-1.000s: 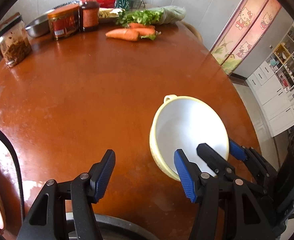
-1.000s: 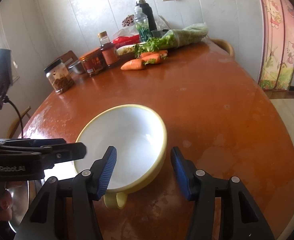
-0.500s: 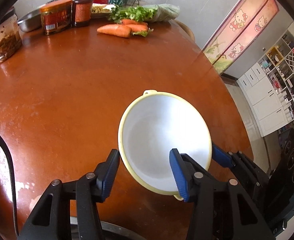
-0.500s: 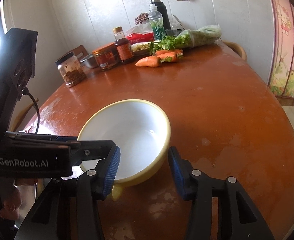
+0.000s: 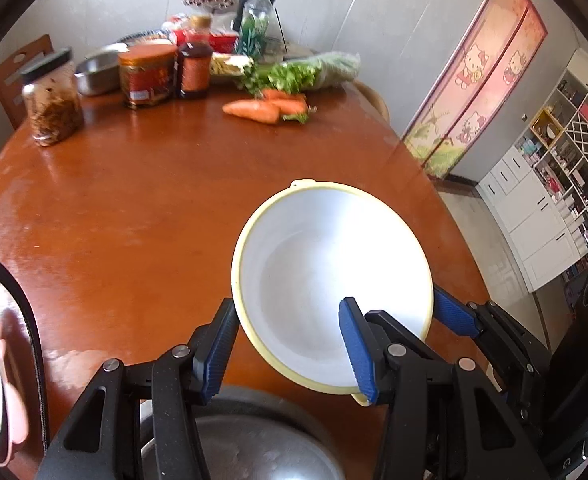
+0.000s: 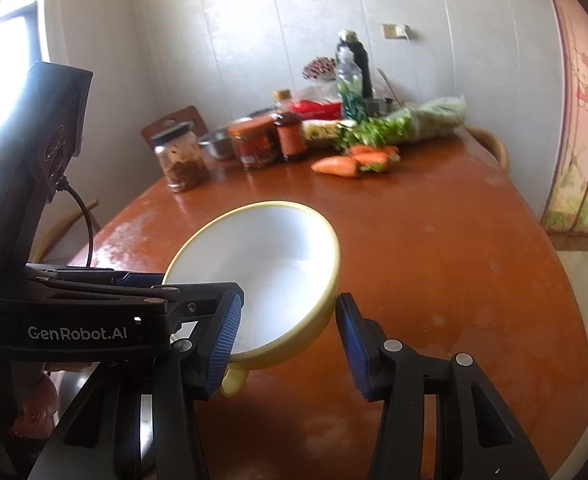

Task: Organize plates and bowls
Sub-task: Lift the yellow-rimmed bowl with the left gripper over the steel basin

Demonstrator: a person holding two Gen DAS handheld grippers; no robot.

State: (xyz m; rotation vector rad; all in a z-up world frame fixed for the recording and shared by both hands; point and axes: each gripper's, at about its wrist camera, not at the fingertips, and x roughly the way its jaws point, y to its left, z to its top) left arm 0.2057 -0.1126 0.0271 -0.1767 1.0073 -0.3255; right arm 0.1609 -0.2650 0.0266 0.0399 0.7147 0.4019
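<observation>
At six o'clock in the left wrist view we have the left gripper (image 5: 289,350) narrowed onto the near wall of the yellow-rimmed white bowl (image 5: 326,264). Its jaws have just been closing, and now one blue pad is against the outside and the other is inside. Our right gripper (image 6: 287,344), whose jaws have also just been closing, grips the same bowl next to its small handle, with the wall between its pads. The bowl hangs tilted above the brown table (image 5: 133,208), between five and six o'clock, over a steel basin (image 5: 253,456) at the bottom edge. From nine to twelve o'clock we see bare, glossy tabletop. Past it, at twelve, lie carrots (image 5: 265,110) and bagged greens (image 5: 306,74). At eleven stand a sauce bottle (image 5: 193,68), a red-lidded tub (image 5: 147,76) and a glass jar (image 5: 51,100). The table's curved edge runs along two to four o'clock. Beyond it we see a cartoon-cat screen (image 5: 478,92) and white shelves (image 5: 566,152).
</observation>
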